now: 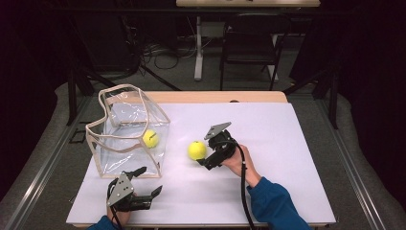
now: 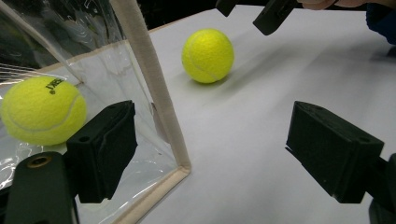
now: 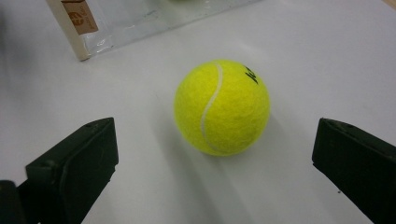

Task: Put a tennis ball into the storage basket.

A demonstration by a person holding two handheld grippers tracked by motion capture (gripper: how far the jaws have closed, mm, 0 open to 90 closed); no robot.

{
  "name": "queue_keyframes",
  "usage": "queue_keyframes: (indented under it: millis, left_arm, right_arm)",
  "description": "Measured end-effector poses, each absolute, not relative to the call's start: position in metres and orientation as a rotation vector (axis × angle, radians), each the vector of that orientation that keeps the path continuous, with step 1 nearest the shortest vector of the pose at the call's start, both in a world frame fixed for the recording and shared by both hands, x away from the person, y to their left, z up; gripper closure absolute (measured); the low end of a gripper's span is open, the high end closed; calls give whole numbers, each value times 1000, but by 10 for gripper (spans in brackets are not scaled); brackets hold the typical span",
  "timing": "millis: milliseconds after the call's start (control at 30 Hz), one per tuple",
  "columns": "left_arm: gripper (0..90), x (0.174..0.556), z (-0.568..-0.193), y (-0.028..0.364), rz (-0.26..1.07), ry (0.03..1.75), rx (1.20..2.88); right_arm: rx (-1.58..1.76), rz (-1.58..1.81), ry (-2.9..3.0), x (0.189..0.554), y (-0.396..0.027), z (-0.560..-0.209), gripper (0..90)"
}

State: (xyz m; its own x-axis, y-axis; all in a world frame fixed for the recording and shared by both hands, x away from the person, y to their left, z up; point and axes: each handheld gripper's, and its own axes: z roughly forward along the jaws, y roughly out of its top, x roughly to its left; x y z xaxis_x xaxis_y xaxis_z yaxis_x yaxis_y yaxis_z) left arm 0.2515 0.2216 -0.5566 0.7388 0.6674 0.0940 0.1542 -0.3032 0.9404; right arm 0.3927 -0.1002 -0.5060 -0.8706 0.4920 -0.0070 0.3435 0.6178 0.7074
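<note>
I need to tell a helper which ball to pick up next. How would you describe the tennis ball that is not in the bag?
On the white table top stands a clear bag with beige trim at the left. To its right, on the bare surface, lies the loose tennis ball, just ahead of the open right gripper. Unlike the other tennis ball, it sits outside the bag.

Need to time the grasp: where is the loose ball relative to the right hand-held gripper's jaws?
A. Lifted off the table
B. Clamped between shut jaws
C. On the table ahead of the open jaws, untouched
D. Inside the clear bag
C: the ball lies on the table, with both jaws of the right hand-held gripper wide apart and clear of it.
</note>
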Motion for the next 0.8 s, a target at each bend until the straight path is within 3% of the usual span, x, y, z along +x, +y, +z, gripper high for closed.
queue_keyframes:
  millis: [800]
  left_arm:
    - [158, 250, -556, 219, 591, 635, 1849]
  right_arm:
    - [720, 1059, 2642, 398, -93, -517, 0]
